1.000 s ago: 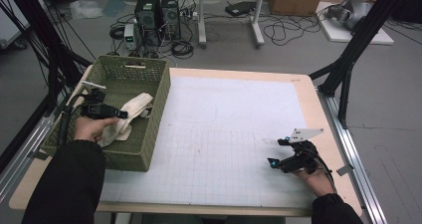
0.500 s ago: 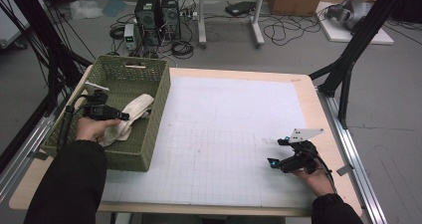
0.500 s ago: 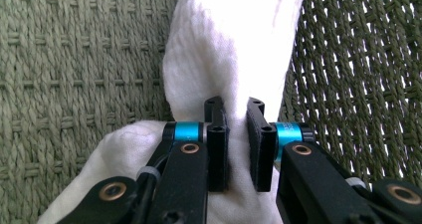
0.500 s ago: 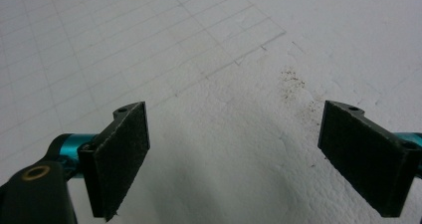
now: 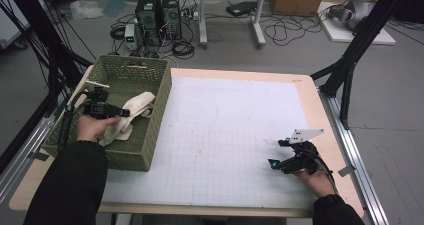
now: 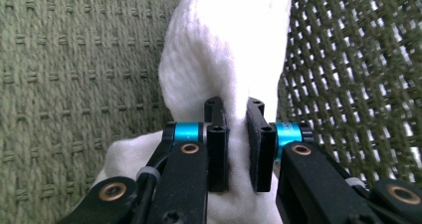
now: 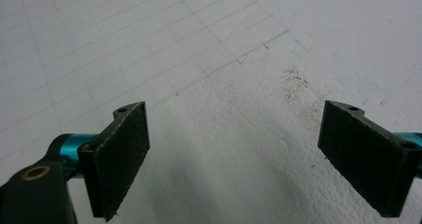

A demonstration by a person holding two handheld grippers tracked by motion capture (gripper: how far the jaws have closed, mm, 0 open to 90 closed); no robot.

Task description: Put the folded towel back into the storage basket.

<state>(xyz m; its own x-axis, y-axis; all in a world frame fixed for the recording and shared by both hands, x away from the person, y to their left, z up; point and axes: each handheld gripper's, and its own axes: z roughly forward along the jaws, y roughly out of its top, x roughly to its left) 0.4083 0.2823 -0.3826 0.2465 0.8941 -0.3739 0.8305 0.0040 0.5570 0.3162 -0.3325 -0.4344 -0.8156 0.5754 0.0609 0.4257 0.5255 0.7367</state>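
A white cloth (image 5: 136,109) lies inside the green woven basket (image 5: 155,70) at the table's left. My left gripper (image 5: 125,113) is in the basket, shut on a fold of that white cloth (image 6: 226,45), which bulges up past the jaws against the basket's wall (image 6: 348,74). My right gripper (image 5: 275,152) rests low over the white gridded mat (image 5: 225,120) near the table's front right. In the right gripper view its pads (image 7: 122,152) stand wide apart with only the mat (image 7: 219,84) between them, so my right gripper (image 7: 244,159) is open.
The basket takes up the table's left edge. A wooden table border (image 5: 320,110) runs along the right, with a metal rail (image 5: 360,160) beyond it. Computers and cables (image 5: 160,10) sit on the floor behind the table. A small dark smudge (image 7: 296,77) marks the mat.
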